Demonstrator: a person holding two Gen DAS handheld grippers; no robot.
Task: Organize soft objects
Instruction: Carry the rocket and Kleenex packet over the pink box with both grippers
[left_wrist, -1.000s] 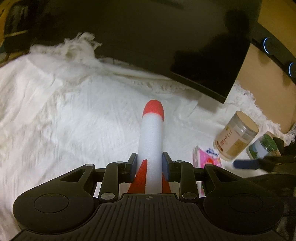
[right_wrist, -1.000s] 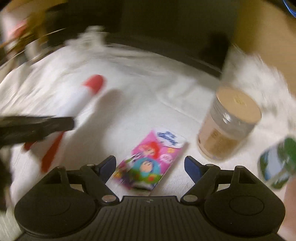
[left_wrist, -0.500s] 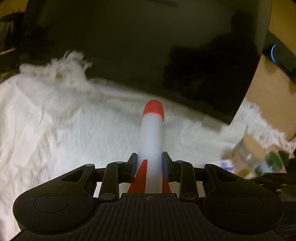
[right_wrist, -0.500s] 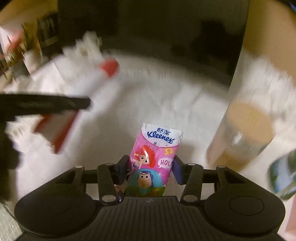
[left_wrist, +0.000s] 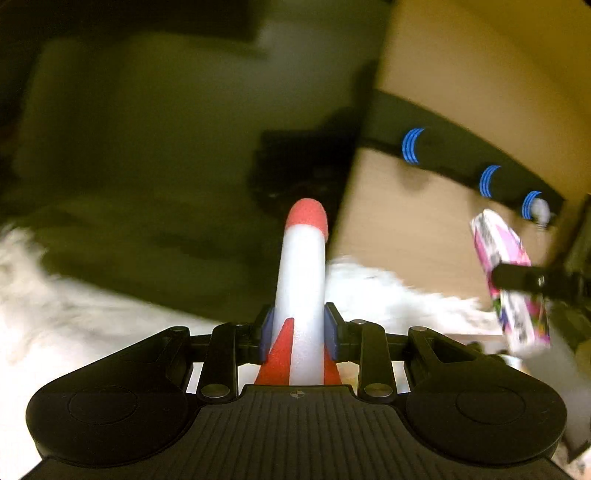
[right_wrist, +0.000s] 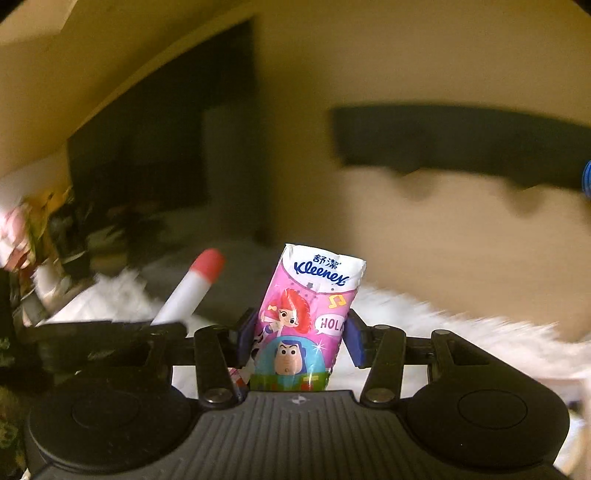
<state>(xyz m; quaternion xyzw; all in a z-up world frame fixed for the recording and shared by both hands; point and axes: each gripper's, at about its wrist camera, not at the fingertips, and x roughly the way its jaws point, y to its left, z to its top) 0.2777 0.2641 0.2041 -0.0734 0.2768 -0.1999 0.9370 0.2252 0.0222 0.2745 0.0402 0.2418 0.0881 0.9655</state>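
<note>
While the background blurs, the left gripper (left_wrist: 298, 326) clamps a foam rocket (left_wrist: 304, 280); the right gripper (right_wrist: 295, 338) clamps a tissue pack (right_wrist: 308, 314), its base hidden.

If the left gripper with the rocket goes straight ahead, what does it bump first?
Probably the dark blurry screen behind the foam rocket in the left gripper; depth is unclear.

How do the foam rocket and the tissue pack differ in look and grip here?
The foam rocket is a white cylinder with red tip and fins; the tissue pack is a flat pink printed packet. The rocket sits in the left gripper, the pack in the right gripper. Both are clamped near their bases, lifted above the white cloth.
</note>
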